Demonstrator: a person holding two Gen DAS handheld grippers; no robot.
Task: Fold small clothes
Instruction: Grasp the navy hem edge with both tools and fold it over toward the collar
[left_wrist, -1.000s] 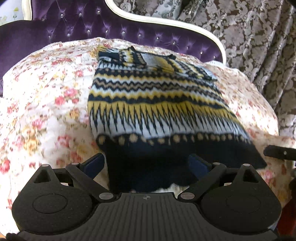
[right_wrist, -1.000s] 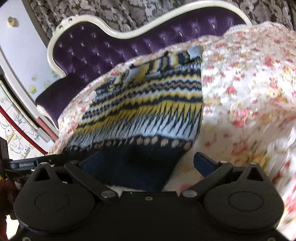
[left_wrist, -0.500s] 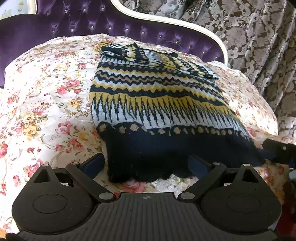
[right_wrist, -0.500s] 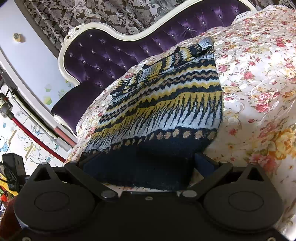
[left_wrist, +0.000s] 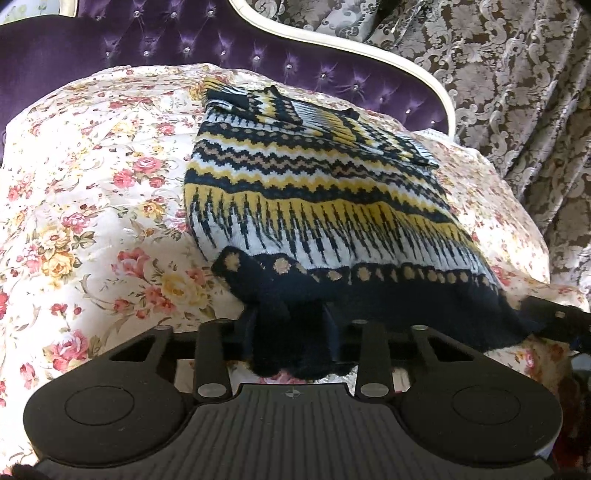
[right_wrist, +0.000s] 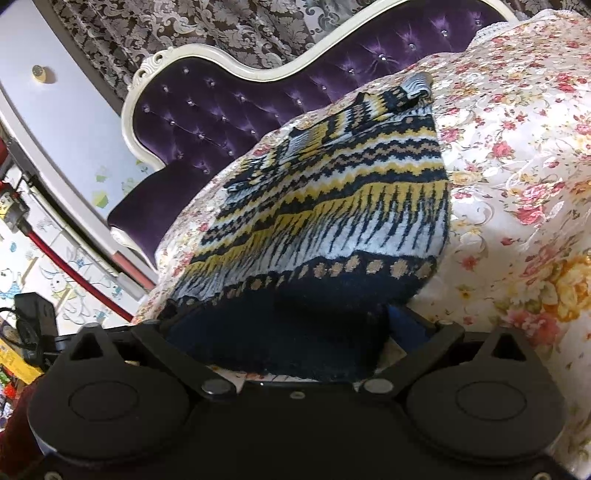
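Sweater (left_wrist: 317, 206): a small knitted garment with navy, yellow, white and tan zigzag bands and a plain navy hem. It lies flat on the floral bedspread (left_wrist: 92, 192), hem toward the cameras and neck end toward the headboard.
Sweater, neck end: the folded-in parts lie on top of the body, on the side nearest the headboard.
Sweater, hem: the navy band (right_wrist: 295, 332) is bunched and lifted off the bedspread at the near edge. The dotted tan row sits just above it.
Left gripper (left_wrist: 291, 332): its jaws are closing, with a fold of the navy hem gathered between them. The cloth is pinched into a ridge at the hem's left corner, and the pads press on it from both sides.
Right gripper (right_wrist: 291, 332): its jaws are closing but stand wide, with the hem's right portion between them. The blue pad (right_wrist: 406, 325) on the right shows beside the cloth; whether the pads press on the cloth cannot be told.
Right gripper, in the left wrist view: a dark finger (left_wrist: 554, 317) reaches in at the sweater's right hem corner.
Bedspread: cream with pink and yellow roses; it surrounds the sweater on all sides.
Headboard (left_wrist: 147, 40): purple tufted velvet with a white curved frame, beyond the sweater's neck end.
Curtain (left_wrist: 517, 92): grey-brown damask, behind the headboard.
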